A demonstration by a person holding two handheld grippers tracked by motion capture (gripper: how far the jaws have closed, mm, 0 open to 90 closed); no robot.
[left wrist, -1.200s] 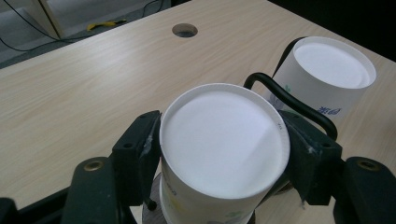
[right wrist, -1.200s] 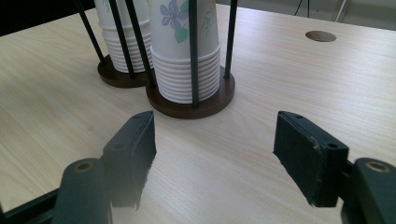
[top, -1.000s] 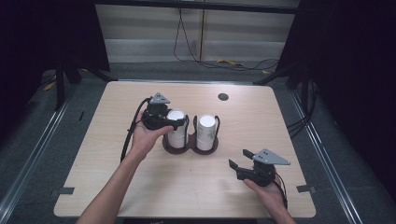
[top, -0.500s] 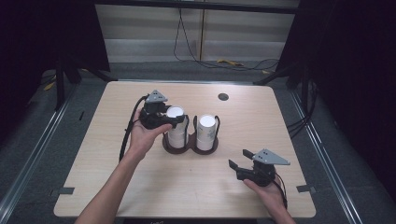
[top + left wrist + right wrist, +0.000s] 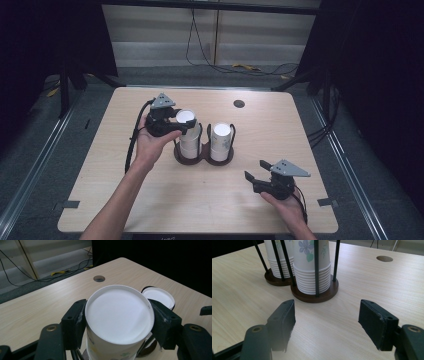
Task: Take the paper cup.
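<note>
Two stacks of white flower-printed paper cups stand upside down in a dark double holder [image 5: 202, 156] with thin black rods, mid-table. My left gripper [image 5: 183, 125] is shut on the top cup [image 5: 185, 118] of the left stack; in the left gripper view both pads press the sides of that cup [image 5: 119, 315] just below its white bottom. The right stack [image 5: 220, 135] stands untouched beside it. My right gripper [image 5: 256, 170] rests open low over the table, right of the holder, with nothing between its jaws. The right gripper view faces the nearer stack [image 5: 313, 267] from a short way off.
A round cable hole [image 5: 239, 103] lies in the tabletop behind the holder. Bare wood lies in front of the holder and on both sides. Cables run across the floor beyond the table's far edge [image 5: 200, 90].
The left gripper, holding the top cup, has shifted slightly up and to the left in the high view. The right gripper has not moved.
</note>
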